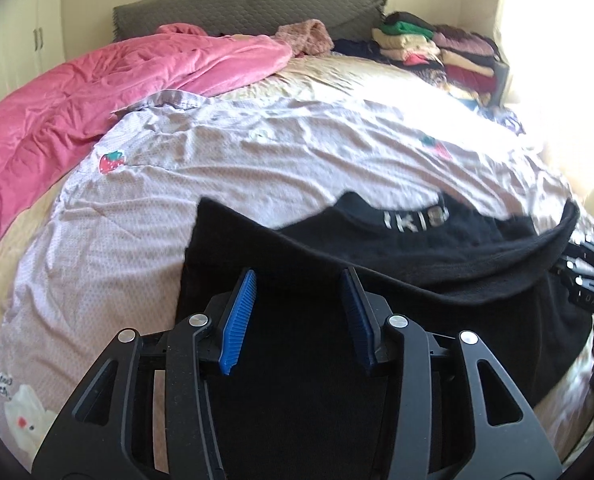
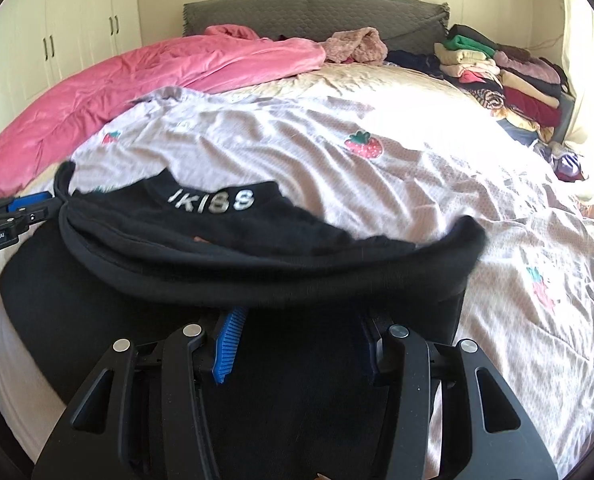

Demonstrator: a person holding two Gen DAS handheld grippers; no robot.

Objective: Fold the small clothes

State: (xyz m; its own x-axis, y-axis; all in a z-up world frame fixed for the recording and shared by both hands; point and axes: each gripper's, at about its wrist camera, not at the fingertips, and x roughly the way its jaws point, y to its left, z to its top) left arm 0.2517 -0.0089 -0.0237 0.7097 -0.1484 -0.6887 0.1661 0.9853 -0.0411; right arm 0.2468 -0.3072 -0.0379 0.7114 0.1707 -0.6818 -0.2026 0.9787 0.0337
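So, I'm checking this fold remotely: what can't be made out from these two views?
- Right wrist view: the right gripper's fingertips are hidden under the black garment's folded hem, so the grip is unclear.
- Left wrist view: the garment's lettering is blurred and partly covered by a fold.
- Left wrist view: window glare washes out the far right bed edge.

Your left claw [image 1: 300, 280] and right claw [image 2: 303, 314] both tilt downward, jaws partly apart, side by side.
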